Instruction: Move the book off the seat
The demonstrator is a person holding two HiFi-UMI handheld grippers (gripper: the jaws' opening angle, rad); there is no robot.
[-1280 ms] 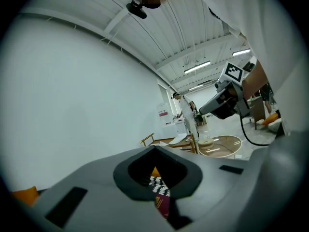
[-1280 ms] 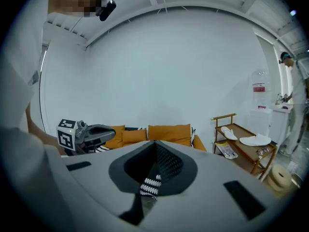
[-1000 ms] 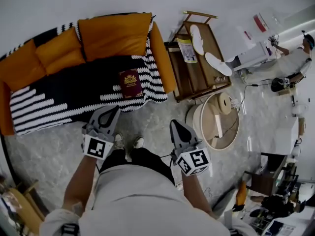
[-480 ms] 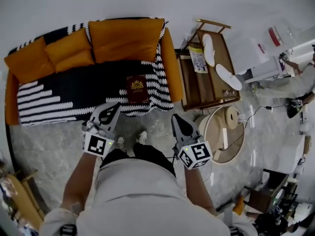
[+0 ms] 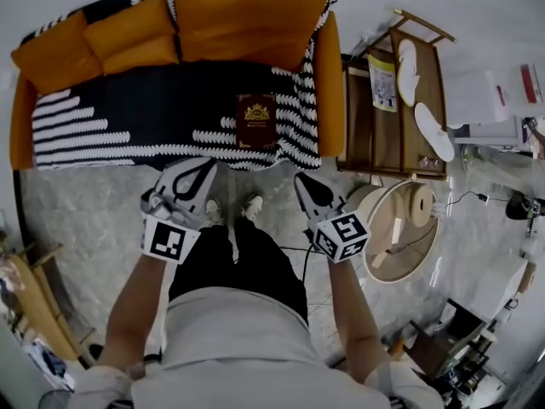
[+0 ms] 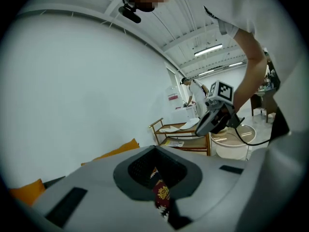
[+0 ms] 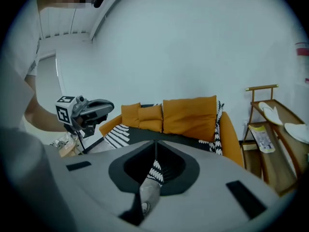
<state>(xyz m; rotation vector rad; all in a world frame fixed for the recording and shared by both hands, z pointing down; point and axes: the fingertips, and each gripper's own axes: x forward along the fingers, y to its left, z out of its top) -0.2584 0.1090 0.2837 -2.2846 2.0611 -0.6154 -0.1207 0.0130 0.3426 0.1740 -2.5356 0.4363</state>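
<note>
Sofa (image 5: 330, 92), orange upholstery, along top of head view. Orange back cushions (image 5: 247, 20) in a row against its back. Draped over seat: black throw with white zigzag stripes (image 5: 111, 130), reaching from left arm to right arm and hanging over front edge.

Left gripper (image 5: 207, 164): grey, two-jaw, marker cube at rear. Held over grey marbled floor (image 5: 77, 220), just in front of seat's front edge. Jaws closed tip to tip in own view, only a thin slit between them; nothing gripped. Apart from book.

Maroon hardback book with gold crest (image 5: 256, 119): flat on throw, cover up, toward right end of seat, near front edge, roughly square to it. Touched by neither tool. Visible through slit in left gripper view as a strip of maroon and gold.

On floor between the grippers: person's two pale shoes (image 5: 251, 204).

Right gripper (image 5: 300, 179): same build, over floor near seat's front-right corner. Jaws fully together, empty. Striped throw edge seen past them in own view.

Right of sofa: slatted wooden trolley (image 5: 375, 135), just beside right arm, carrying pair of white slippers (image 5: 433, 131) and printed leaflet (image 5: 384, 82). Nearer: round white low table with clear top (image 5: 364, 201), beige roll (image 5: 417, 201) on it.
</note>
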